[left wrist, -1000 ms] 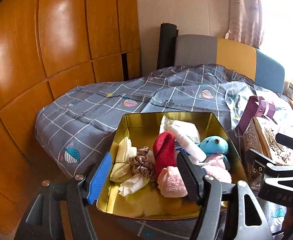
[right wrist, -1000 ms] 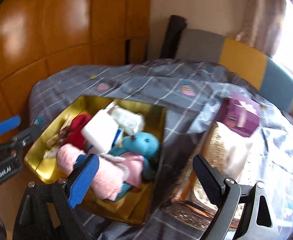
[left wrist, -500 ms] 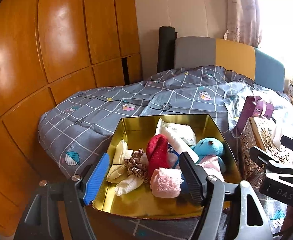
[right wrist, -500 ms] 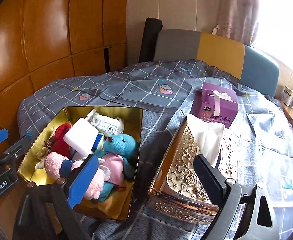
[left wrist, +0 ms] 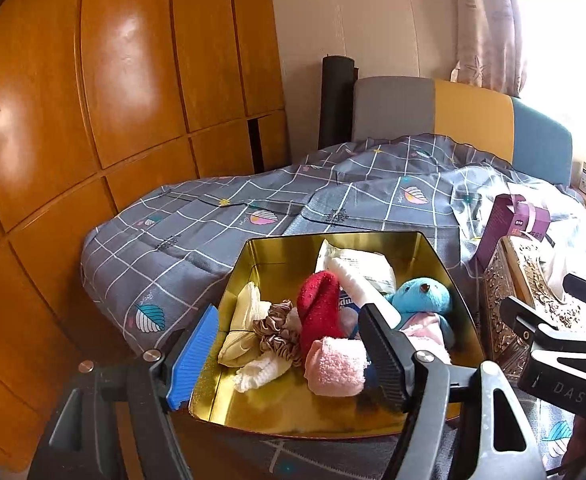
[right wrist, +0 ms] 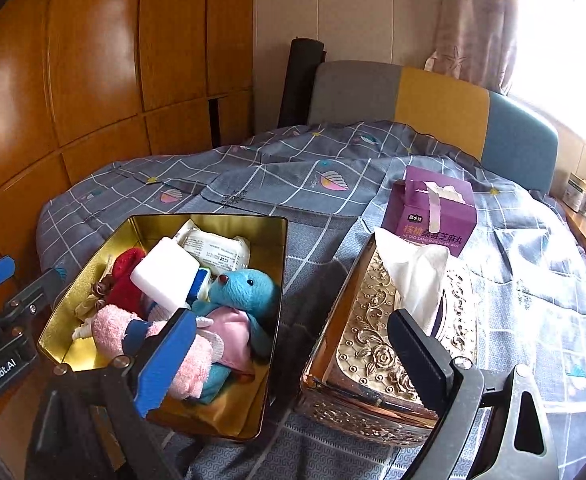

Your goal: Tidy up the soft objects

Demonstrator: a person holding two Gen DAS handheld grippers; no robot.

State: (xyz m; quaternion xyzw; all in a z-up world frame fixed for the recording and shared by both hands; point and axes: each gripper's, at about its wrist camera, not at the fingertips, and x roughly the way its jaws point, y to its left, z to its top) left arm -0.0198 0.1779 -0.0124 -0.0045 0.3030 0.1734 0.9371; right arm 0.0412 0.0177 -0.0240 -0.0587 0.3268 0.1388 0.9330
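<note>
Gold tin (left wrist: 429, 248) holding the soft objects, pink sock (left wrist: 339, 364) between the parted, empty jaws of the left gripper (left wrist: 289, 356); right gripper (right wrist: 293, 354) likewise agape. Risk: closing low may snag the adjacent scrunchie (left wrist: 277, 328) or nudge the tin

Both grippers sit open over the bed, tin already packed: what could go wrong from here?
The tin sits near the bed's edge, so a push might tip it off. The white block lies loosely atop the pile and may slide. The right gripper hangs between the tin and the tissue box and could snag the tissue.
</note>
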